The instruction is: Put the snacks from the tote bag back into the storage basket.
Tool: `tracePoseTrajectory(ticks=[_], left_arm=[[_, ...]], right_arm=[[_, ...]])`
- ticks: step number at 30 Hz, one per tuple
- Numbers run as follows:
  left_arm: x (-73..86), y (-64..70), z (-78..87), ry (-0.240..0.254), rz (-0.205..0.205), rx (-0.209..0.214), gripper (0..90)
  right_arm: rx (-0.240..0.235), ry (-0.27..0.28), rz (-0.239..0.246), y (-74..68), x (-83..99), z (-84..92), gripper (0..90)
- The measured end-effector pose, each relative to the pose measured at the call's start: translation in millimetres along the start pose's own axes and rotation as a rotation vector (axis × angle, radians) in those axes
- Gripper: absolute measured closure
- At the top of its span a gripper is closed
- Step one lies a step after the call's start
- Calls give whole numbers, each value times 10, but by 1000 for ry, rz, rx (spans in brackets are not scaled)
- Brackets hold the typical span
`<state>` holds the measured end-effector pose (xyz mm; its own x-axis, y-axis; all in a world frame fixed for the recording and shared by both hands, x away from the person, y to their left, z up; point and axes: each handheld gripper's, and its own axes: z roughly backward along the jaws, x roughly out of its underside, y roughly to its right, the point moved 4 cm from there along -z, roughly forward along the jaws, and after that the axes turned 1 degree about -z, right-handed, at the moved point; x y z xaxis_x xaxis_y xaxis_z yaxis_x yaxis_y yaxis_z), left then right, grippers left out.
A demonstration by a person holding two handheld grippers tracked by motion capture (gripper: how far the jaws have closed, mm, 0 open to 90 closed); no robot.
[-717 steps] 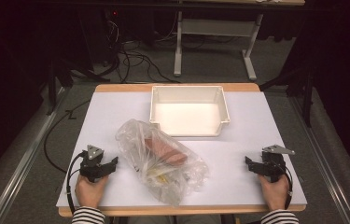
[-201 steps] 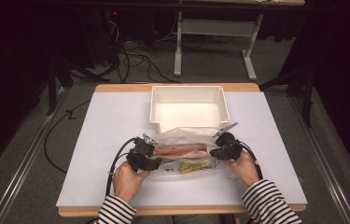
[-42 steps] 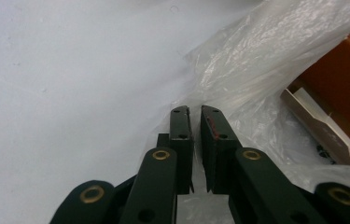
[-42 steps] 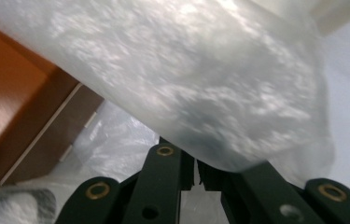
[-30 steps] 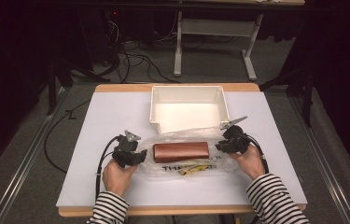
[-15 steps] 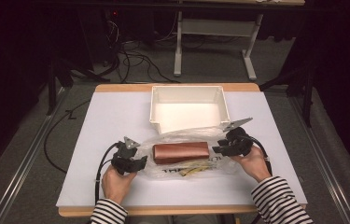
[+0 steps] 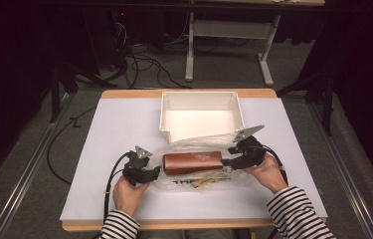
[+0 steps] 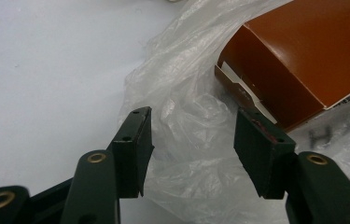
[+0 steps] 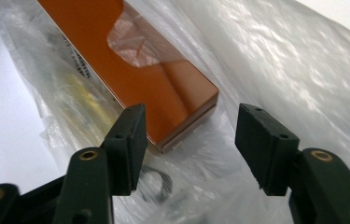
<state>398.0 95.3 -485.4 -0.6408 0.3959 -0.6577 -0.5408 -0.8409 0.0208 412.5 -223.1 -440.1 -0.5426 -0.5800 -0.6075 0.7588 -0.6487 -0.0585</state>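
We work at a bench (image 7: 124,129) covered by a white sheet, its wooden edge showing at the far and near sides. Around it the room is dark, with grey carpet, loose black cables on the floor and the white legs of another desk (image 7: 190,55) behind. A white tray (image 7: 201,115) sits at the far middle of the bench.

Just in front of the tray lies a clear plastic bag (image 7: 194,172), and inside it a reddish-brown box (image 7: 192,162) and some yellowish items (image 7: 209,178) beside it that we cannot make out. Dark lettering on the bag is too crumpled to read; a white label strip on the box end carries print too small to read.

Our left tool (image 8: 191,140) stands open at the bag's left end, its jaws straddling crumpled plastic without pressing it. Our right tool (image 9: 189,135) is at the bag's right end; its jaws have just been opening and stand wide, with the box corner and plastic between them, not gripped.
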Motion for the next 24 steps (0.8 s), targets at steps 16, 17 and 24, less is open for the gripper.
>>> tracePoseTrajectory(ticks=[16, 17, 24], left_arm=[[-74, 3, -33, -4, -7, -8, 474], [-86, 7, -28, -1, -10, -10, 476], [-128, 3, -21, 17, 2, 0, 477]], right_arm=[[-34, -9, 96, -118, -198, -134, 385], [-40, -16, 98, -129, -203, -147, 383], [-67, -34, 124, -141, -241, -224, 365]])
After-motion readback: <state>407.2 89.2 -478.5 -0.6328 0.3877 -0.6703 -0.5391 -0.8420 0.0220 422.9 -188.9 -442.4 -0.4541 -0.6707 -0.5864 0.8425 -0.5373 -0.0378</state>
